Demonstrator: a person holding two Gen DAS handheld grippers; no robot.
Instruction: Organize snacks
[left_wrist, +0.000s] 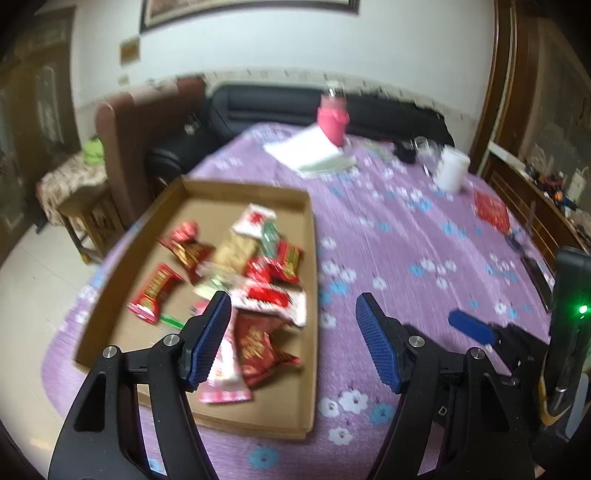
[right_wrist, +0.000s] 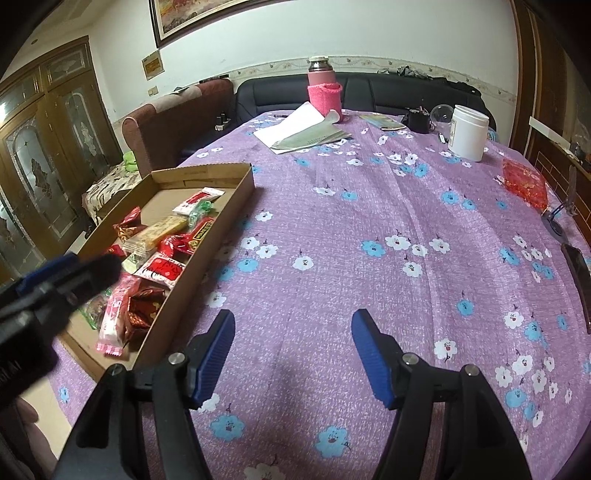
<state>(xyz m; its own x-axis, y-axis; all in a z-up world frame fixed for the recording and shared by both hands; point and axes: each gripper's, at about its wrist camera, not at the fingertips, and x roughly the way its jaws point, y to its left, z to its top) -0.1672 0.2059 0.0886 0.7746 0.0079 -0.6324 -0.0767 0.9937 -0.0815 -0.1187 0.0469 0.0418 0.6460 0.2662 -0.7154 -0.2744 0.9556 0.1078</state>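
Snacks (left_wrist: 255, 280) piled in shallow cardboard tray (left_wrist: 308, 236) at left side of purple floral tablecloth (right_wrist: 369, 229); tray's long axis runs away from cameras toward sofa. Left gripper (left_wrist: 293, 334) spread wide, empty, over tray's right wall. Right gripper (right_wrist: 291, 354) spread wide, empty, above bare cloth beside tray.

This is a room in a home, a living room with a big table. A purple tablecloth with flowers (right_wrist: 369, 206) covers the table. Behind it stands a black sofa (right_wrist: 388, 92) next to a dark red armchair (right_wrist: 166, 122). A framed picture (right_wrist: 207, 14) hangs on the white wall. On the left is a tall wooden cabinet with glass doors (right_wrist: 48, 147). A pink flask (right_wrist: 323, 88), some papers (right_wrist: 295, 129) and a white jar (right_wrist: 468, 132) sit on the table.
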